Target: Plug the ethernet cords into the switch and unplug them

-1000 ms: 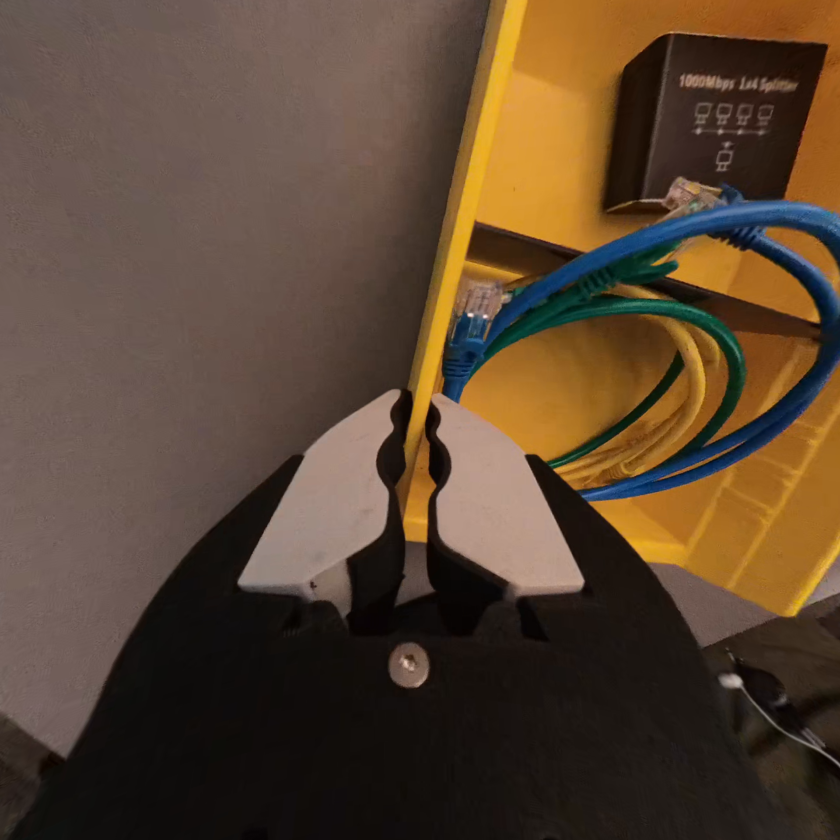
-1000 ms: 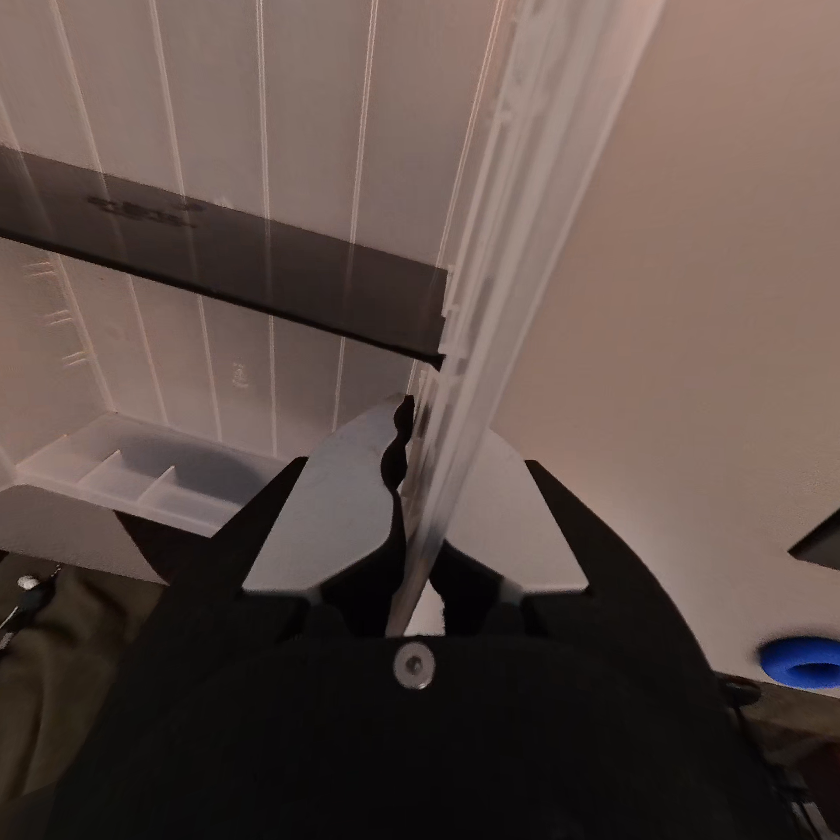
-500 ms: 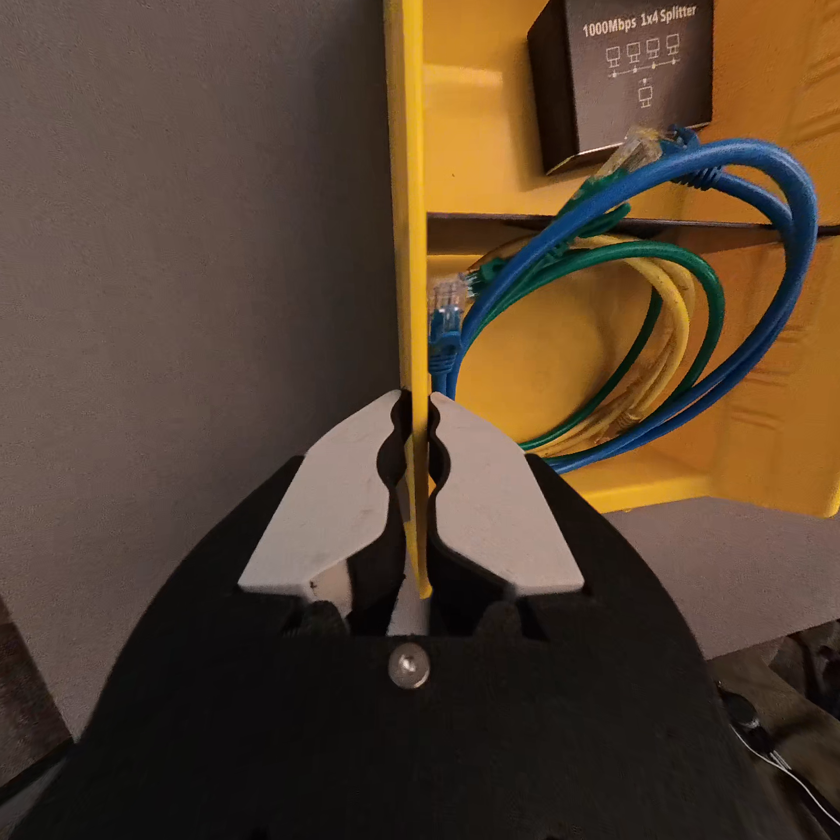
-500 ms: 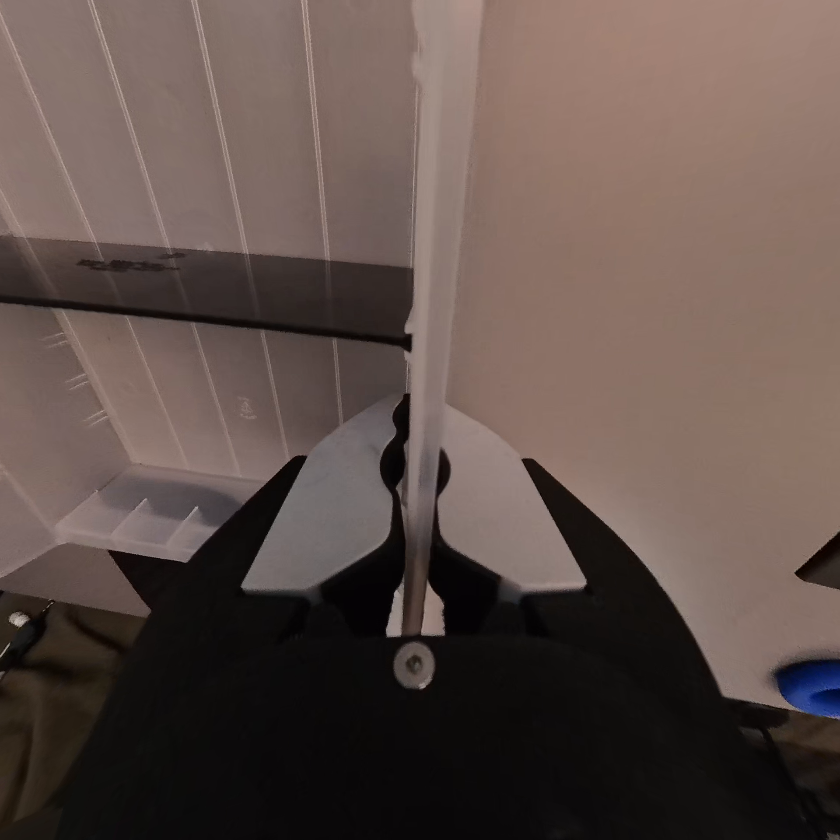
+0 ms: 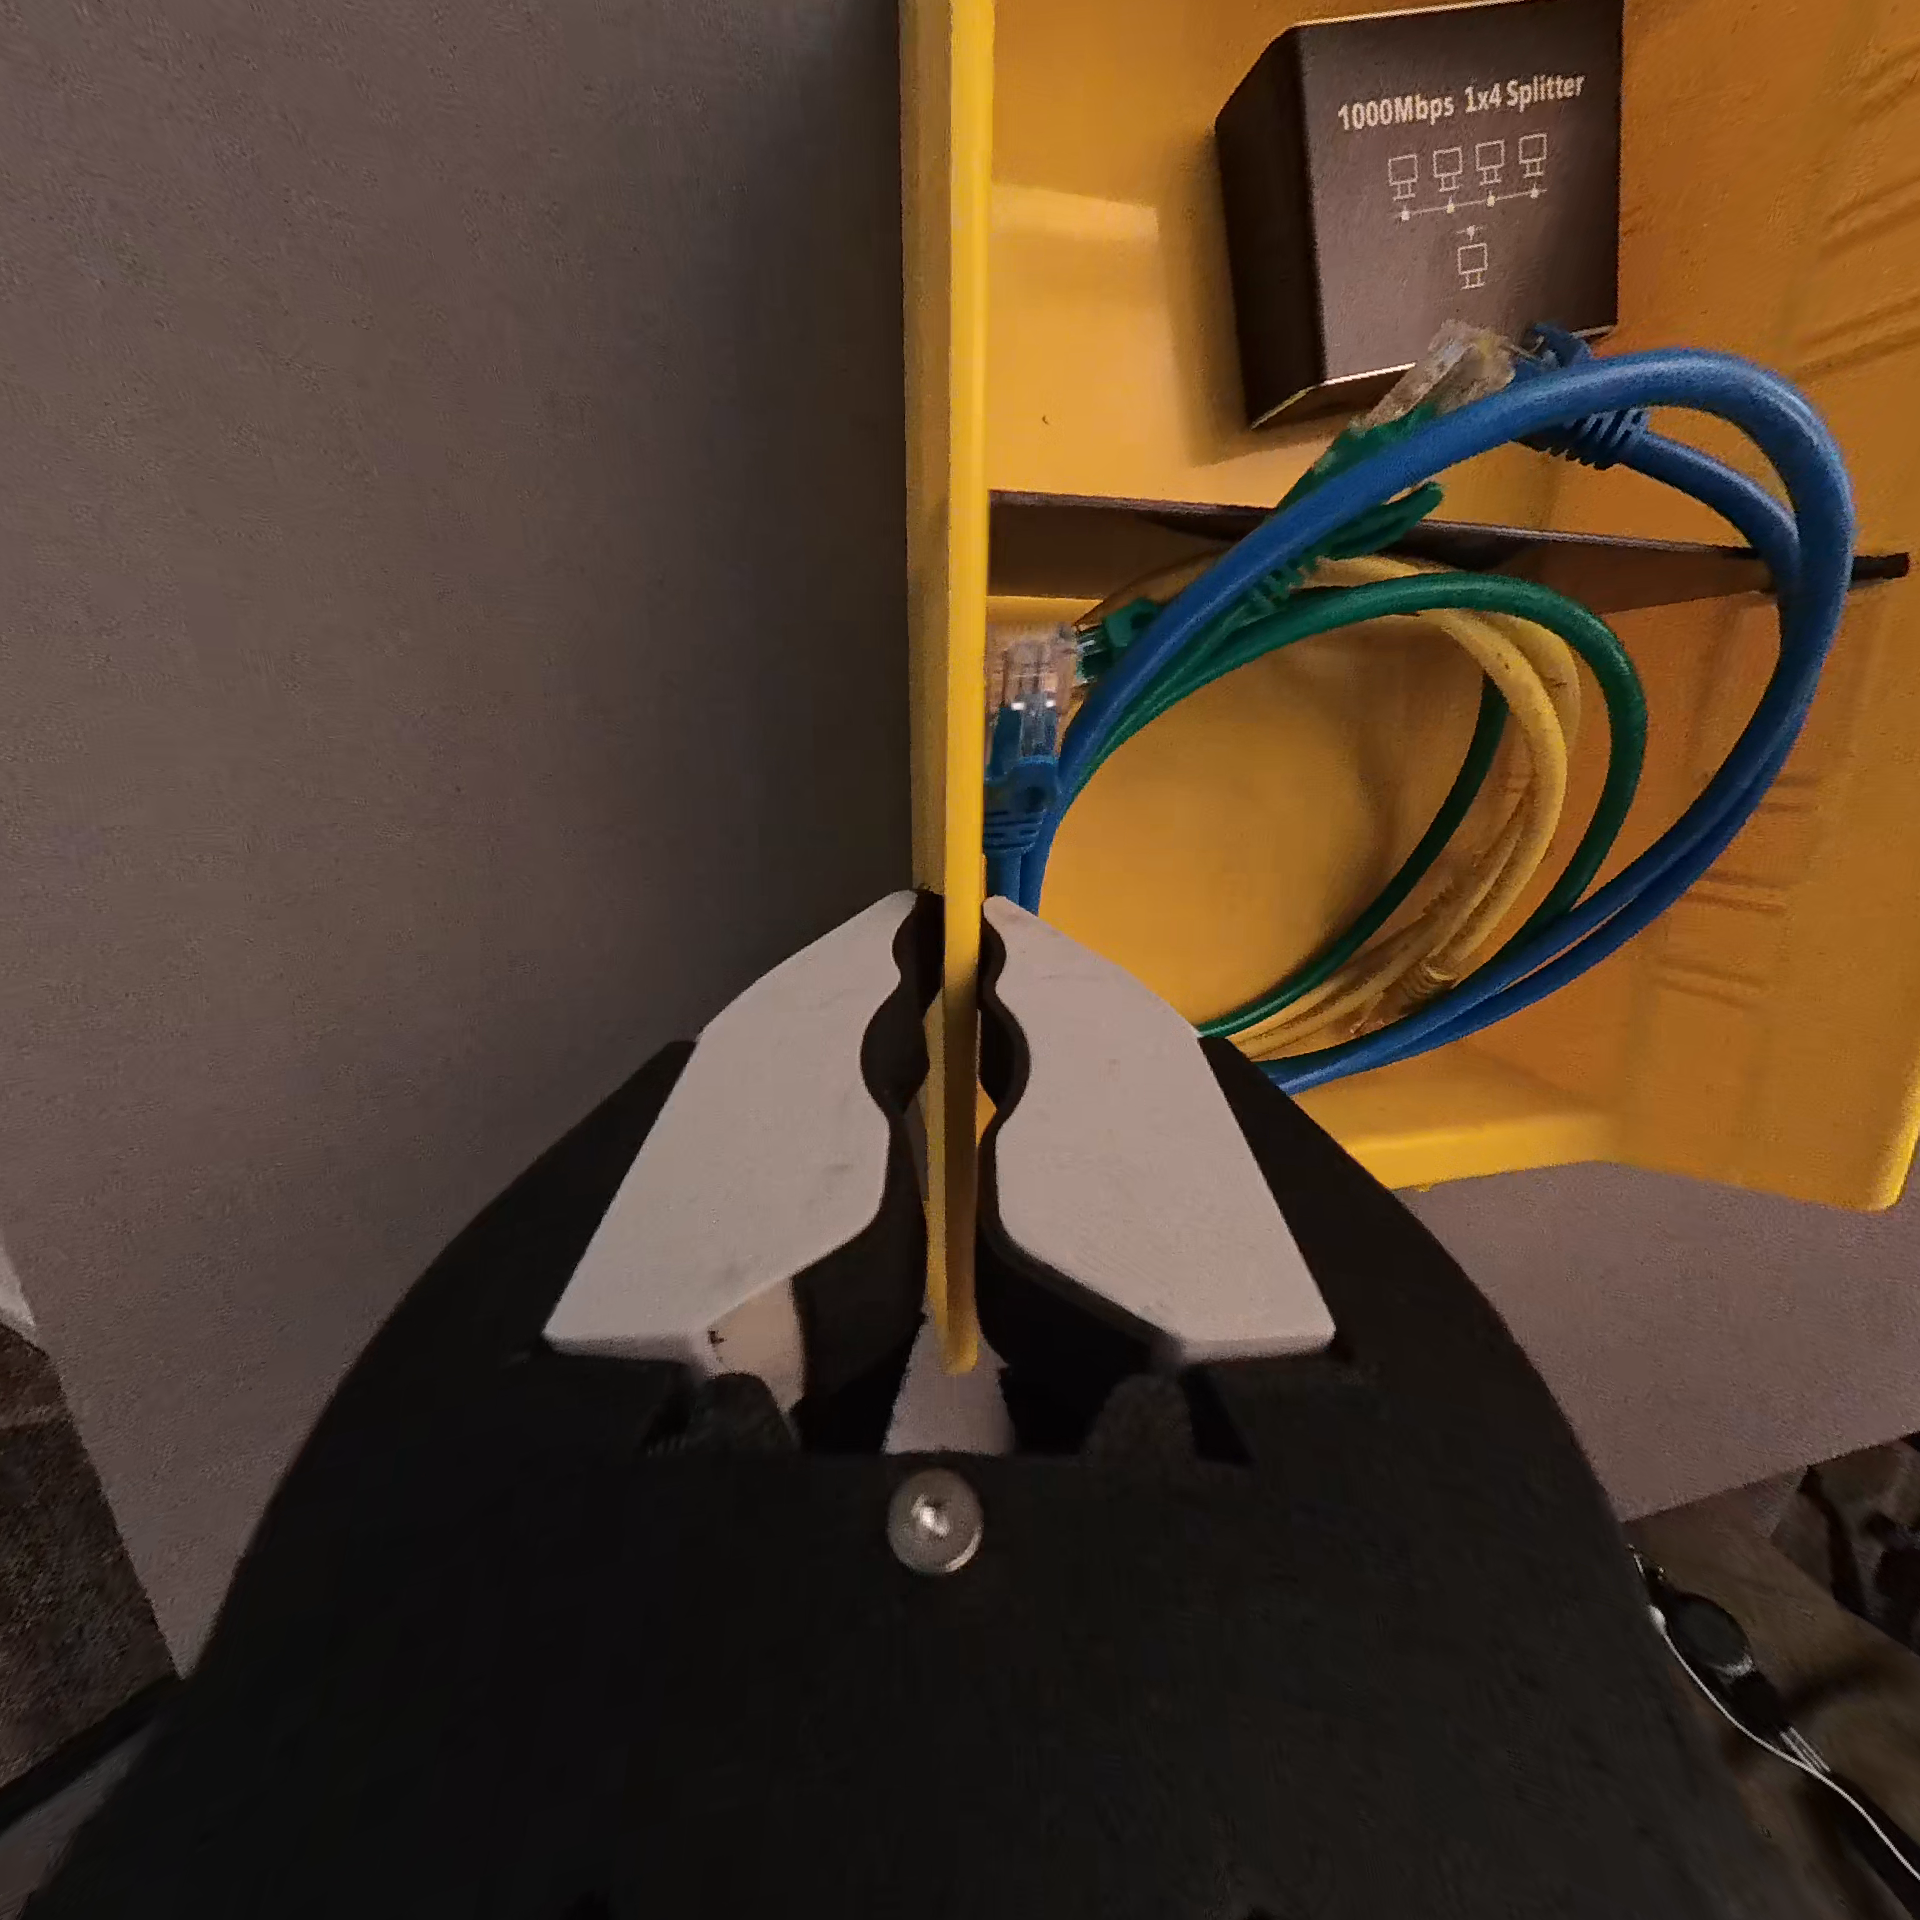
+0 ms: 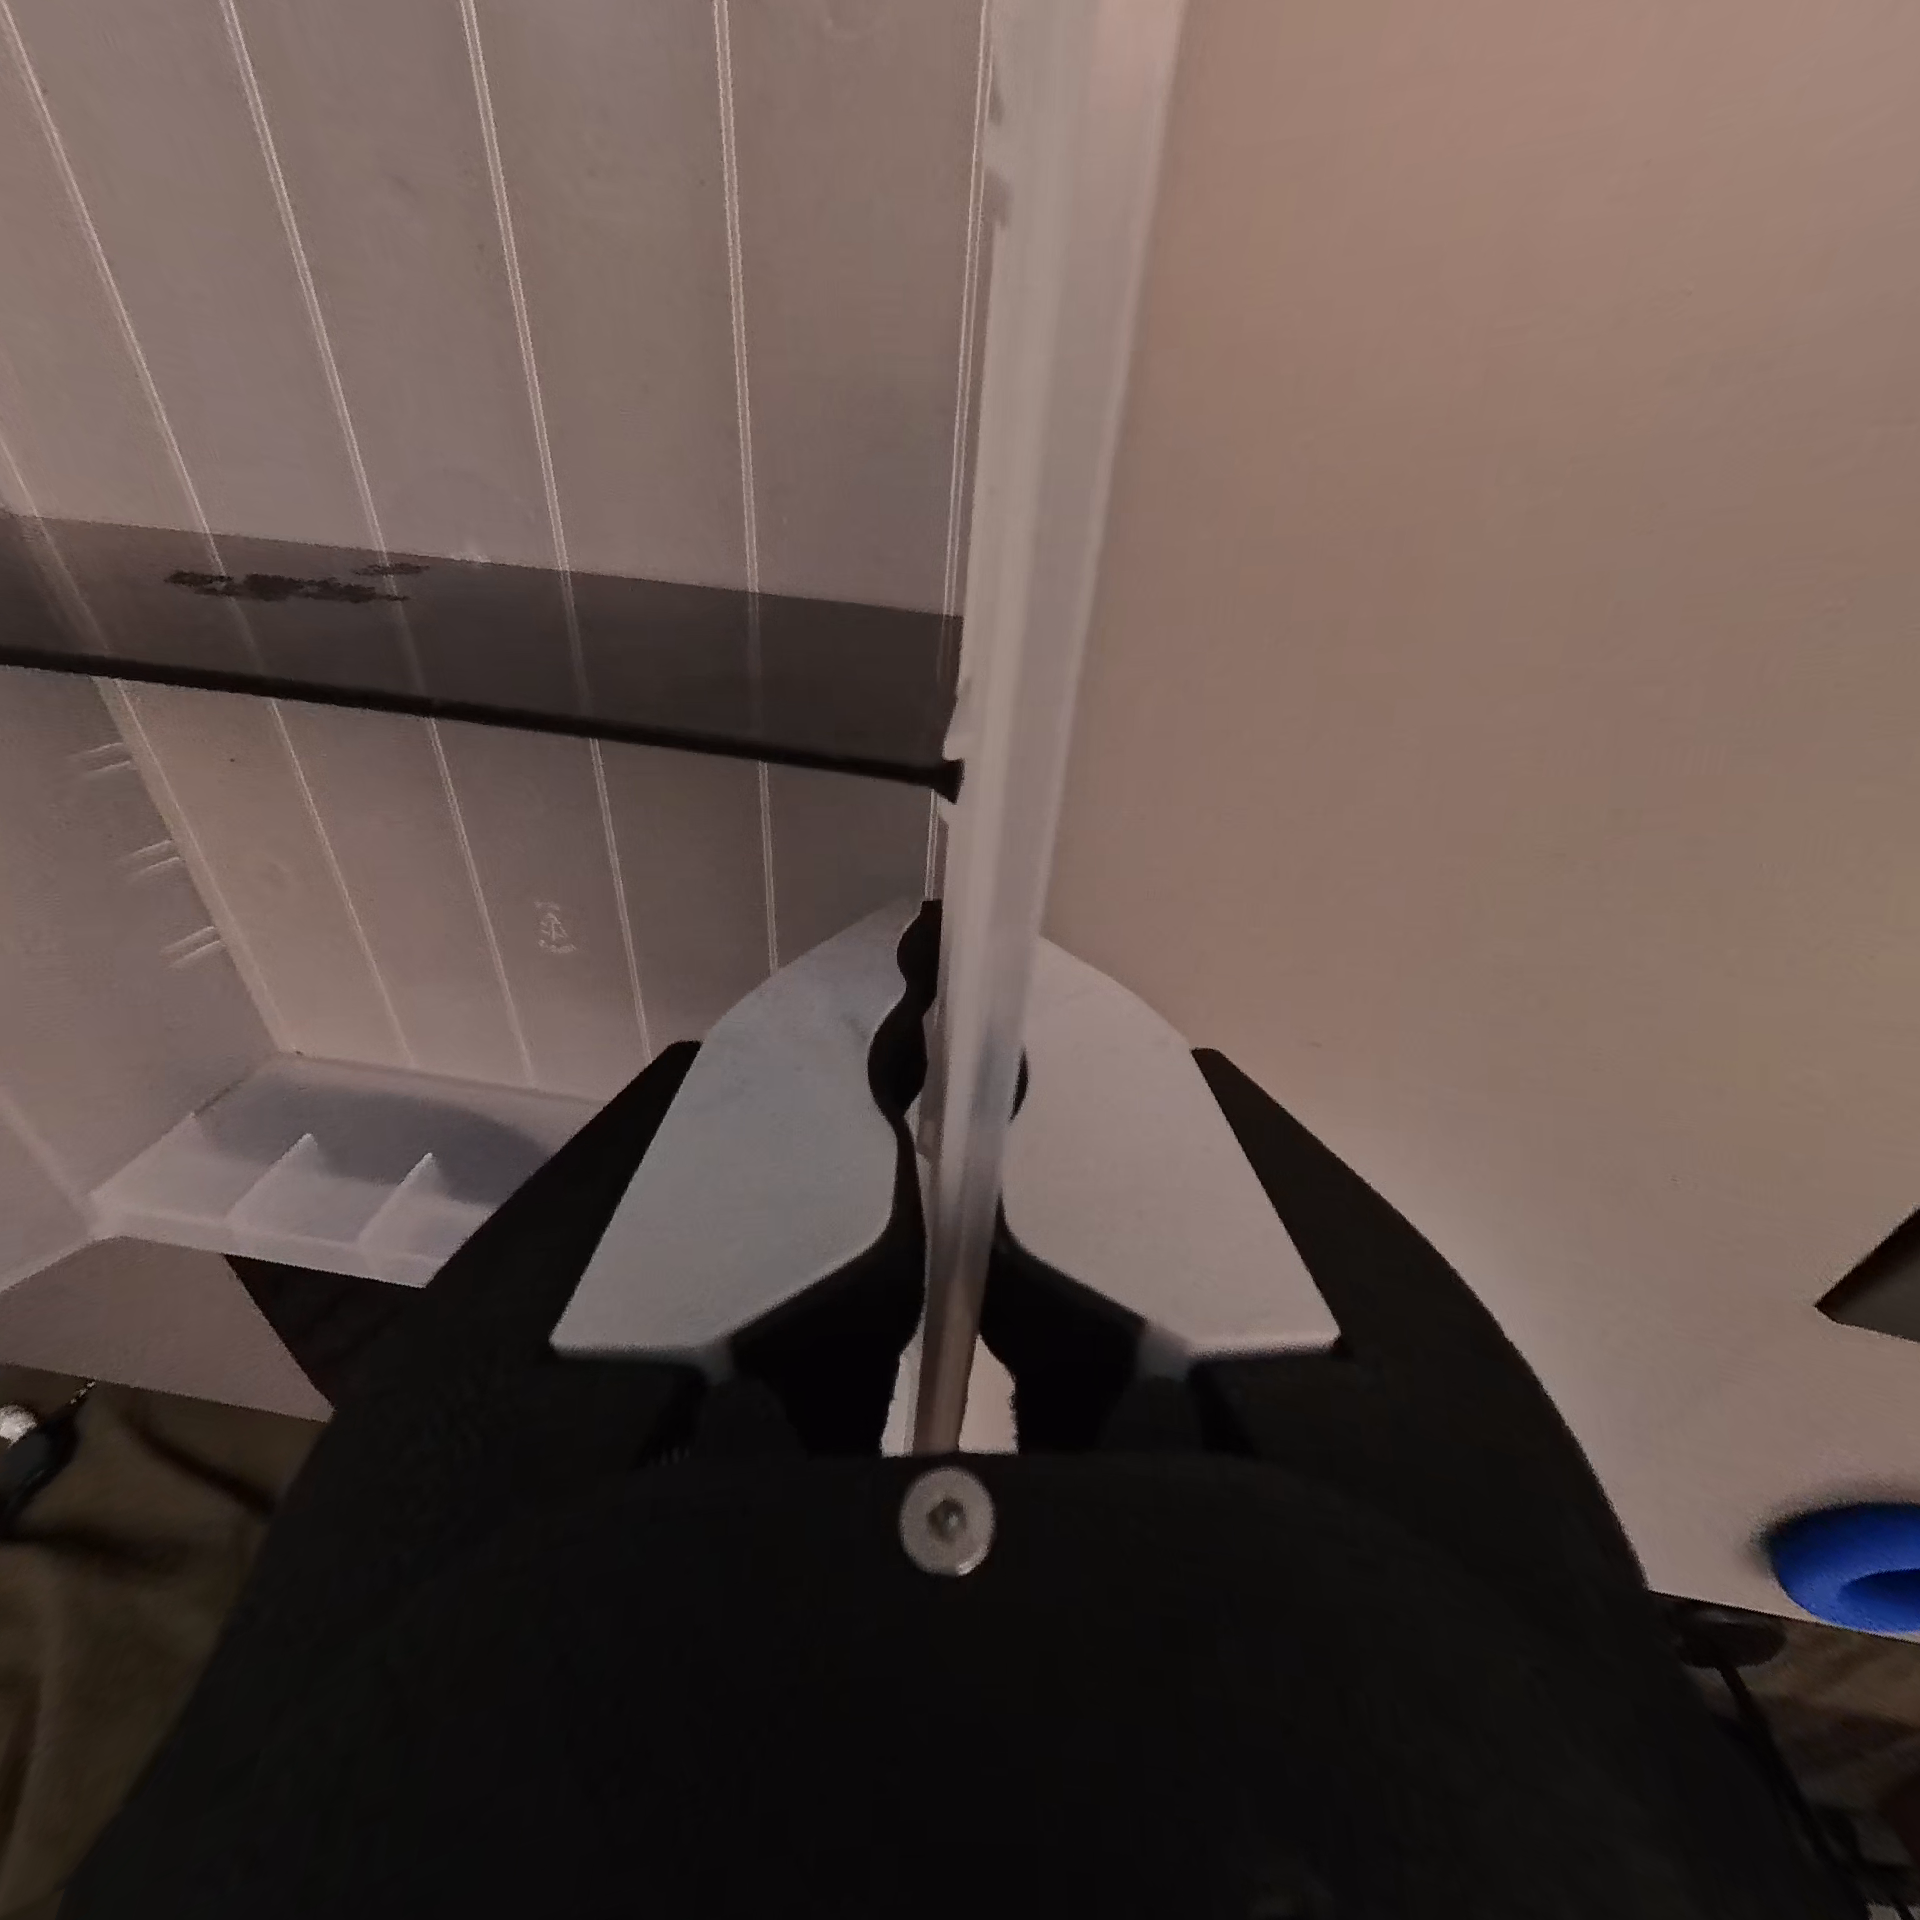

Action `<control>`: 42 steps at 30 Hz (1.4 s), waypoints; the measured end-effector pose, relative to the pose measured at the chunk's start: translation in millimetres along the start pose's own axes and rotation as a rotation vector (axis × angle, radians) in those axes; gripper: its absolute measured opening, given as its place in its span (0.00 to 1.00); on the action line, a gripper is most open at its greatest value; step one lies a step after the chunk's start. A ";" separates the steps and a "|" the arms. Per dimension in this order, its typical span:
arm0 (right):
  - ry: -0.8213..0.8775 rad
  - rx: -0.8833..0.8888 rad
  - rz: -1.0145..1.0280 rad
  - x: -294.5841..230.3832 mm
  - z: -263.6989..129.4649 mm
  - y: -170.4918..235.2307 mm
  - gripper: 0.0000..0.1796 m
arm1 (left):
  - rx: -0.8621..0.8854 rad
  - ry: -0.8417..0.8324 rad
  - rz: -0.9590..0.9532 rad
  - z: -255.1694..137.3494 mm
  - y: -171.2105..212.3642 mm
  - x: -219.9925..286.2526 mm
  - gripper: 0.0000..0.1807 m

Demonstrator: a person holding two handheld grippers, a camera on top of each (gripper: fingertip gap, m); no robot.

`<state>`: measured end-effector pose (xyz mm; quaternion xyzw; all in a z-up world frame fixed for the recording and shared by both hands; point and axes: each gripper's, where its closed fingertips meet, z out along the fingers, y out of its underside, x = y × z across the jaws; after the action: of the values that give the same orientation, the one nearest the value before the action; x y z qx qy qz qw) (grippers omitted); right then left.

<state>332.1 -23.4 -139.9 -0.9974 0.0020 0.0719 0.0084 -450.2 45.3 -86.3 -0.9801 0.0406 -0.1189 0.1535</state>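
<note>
Ethernet cords (image 5: 1538, 748) lie coiled in the yellow box (image 5: 1766, 935), in the part below a dark divider (image 5: 1143, 520). They are blue, green and yellow. The black switch (image 5: 1455, 208) sits in the part above the divider, and its open side faces down toward the cords. No cord looks plugged in yet. One clear plug with a green boot (image 5: 1455, 364) points up at the switch and is just beside its lower edge. A blue plug (image 5: 1023, 727) rests by the left wall of the box.

The left tool (image 5: 951, 925) is pinched tight on that thin yellow left wall, holding the box by its edge. The wall runs straight up the middle of the left wrist view. The cords and the switch are all to the right of this tool, inside the box.

The right tool (image 6: 961, 925) is pinched on the edge of a clear lid (image 6: 520, 416), which runs straight up its view too. A pale desk (image 6: 1507, 623) shows behind it, and a blue roll (image 6: 1860, 1579) peeks in at the low right corner.

Both tools are full, so neither can grab a cord now. I think the box is being opened or set in place first. The left tool is nearest the cords, and the blue plug sits just past its tip on the right side.
</note>
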 end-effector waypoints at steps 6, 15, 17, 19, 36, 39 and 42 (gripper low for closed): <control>-0.007 -0.001 -0.015 -0.4 -0.2 0.8 0.02 | -0.005 0.002 -0.005 -1.6 2.5 -1.7 0.02; -0.022 0.006 -0.108 -1.8 -1.6 2.6 0.04 | 0.021 -0.027 0.059 -6.4 3.2 -0.9 0.03; -0.015 0.036 -0.151 -0.8 -5.7 0.7 0.05 | 0.060 -0.056 0.074 -14.2 0.1 -4.6 0.07; 0.000 0.086 -0.204 -0.3 -15.0 -3.8 0.06 | 0.117 -0.078 0.096 -26.0 -6.1 -6.0 0.11; 0.003 0.951 -0.882 -163.1 -212.3 -3.3 0.06 | 0.537 0.173 0.538 -93.9 -21.1 124.1 0.28; -0.080 1.096 -0.975 -219.2 -240.2 5.0 0.07 | 0.433 0.064 0.613 -76.9 -18.9 111.4 0.31; -0.089 1.209 -1.051 -259.0 -254.8 6.2 0.06 | 0.371 -0.008 0.728 -63.8 -20.8 105.8 0.33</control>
<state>112.3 -33.2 149.2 -0.6868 -0.4295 0.0846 0.5802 -362.5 34.2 2.5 -0.8580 0.3620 -0.0581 0.3598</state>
